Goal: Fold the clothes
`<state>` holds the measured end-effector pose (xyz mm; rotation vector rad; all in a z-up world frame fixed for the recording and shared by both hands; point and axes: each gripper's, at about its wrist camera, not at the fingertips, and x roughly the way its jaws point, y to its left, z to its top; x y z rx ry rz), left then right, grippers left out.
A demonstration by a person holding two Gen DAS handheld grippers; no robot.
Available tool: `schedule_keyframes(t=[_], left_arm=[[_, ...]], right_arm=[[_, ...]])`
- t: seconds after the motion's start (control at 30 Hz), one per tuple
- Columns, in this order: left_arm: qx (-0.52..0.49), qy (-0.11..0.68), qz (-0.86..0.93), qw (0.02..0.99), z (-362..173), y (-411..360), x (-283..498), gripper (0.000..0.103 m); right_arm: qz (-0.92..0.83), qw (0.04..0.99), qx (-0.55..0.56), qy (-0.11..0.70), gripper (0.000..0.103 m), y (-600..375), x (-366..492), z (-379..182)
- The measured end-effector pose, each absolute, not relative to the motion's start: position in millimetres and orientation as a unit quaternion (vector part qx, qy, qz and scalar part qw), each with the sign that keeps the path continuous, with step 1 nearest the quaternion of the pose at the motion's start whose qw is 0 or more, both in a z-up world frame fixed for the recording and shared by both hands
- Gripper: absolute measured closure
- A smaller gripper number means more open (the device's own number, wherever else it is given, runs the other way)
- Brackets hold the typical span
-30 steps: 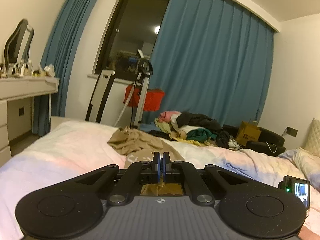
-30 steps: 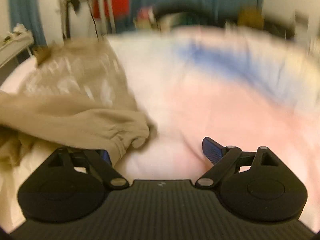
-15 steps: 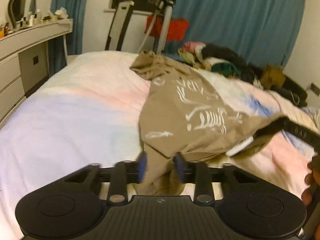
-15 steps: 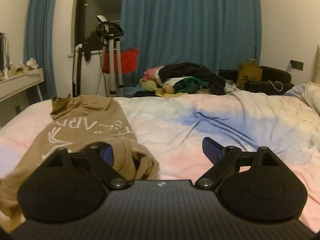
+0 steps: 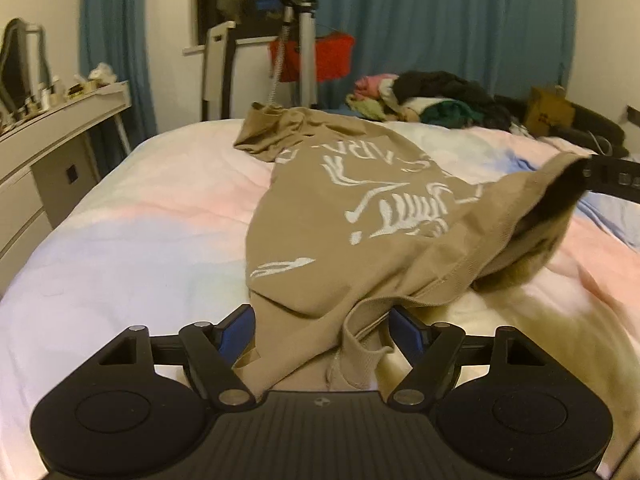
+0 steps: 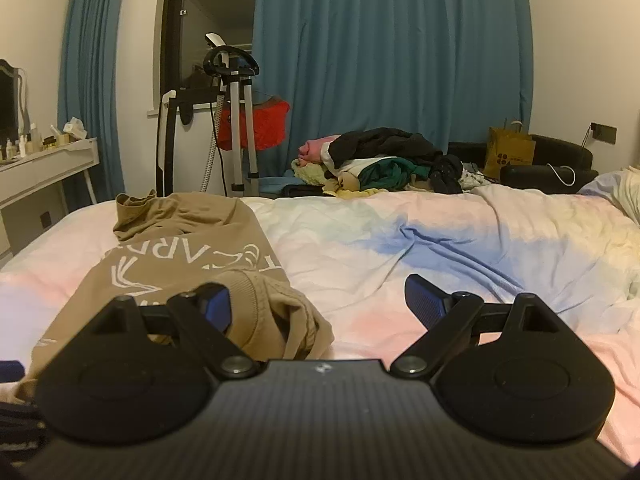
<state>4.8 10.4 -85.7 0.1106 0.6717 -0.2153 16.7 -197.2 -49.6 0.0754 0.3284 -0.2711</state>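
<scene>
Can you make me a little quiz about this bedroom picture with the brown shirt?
1. True or false: the brown shirt lies on the bed.
2. Are the left gripper fingers apart or pressed together?
3. What sits behind the bed, in front of the blue curtain? A) clothes pile B) a bicycle C) a dog

Key: 1 true. 2 apart, with shirt cloth lying between them. 3 A.
</scene>
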Motion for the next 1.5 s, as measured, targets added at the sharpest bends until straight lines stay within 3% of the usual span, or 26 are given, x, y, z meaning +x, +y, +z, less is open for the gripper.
schedule_keyframes(t=[0.2,0.6,0.8,0.9,1.0,1.13,1.27,1.5], left_arm=[[0.039,0.368,-0.032,0.928,-98,24,16,0.025],[-0.030,0.203,0.058,0.977,-32,56,-28,0.022],[-0.038,0.115,0.080,0.989,21,50,-66,0.022],[-0.053,0.056,0.121,0.990,66,52,-82,0.027],[-0.093,-0.009,0.162,0.982,130,69,-95,0.026],[-0.139,0.004,0.123,0.983,204,98,-99,0.020],[-0.088,0.048,0.080,0.992,204,88,-114,0.018],[-0.036,0.172,0.003,0.984,107,31,-126,0.017]], right_arm=[[-0.137,0.979,0.044,0.146,0.014,-198,13,-49],[-0.185,0.950,0.068,0.244,0.014,-220,26,-81],[-0.179,0.971,0.030,0.156,0.014,-209,-1,-27],[-0.166,0.979,0.056,0.105,0.014,-216,-22,28],[-0.191,0.978,0.070,0.050,0.015,-228,-43,94],[-0.161,0.982,0.098,-0.028,0.013,-245,-80,180],[-0.126,0.992,0.013,-0.017,0.014,-231,-97,219],[-0.090,0.992,0.000,0.094,0.014,-232,-92,149]])
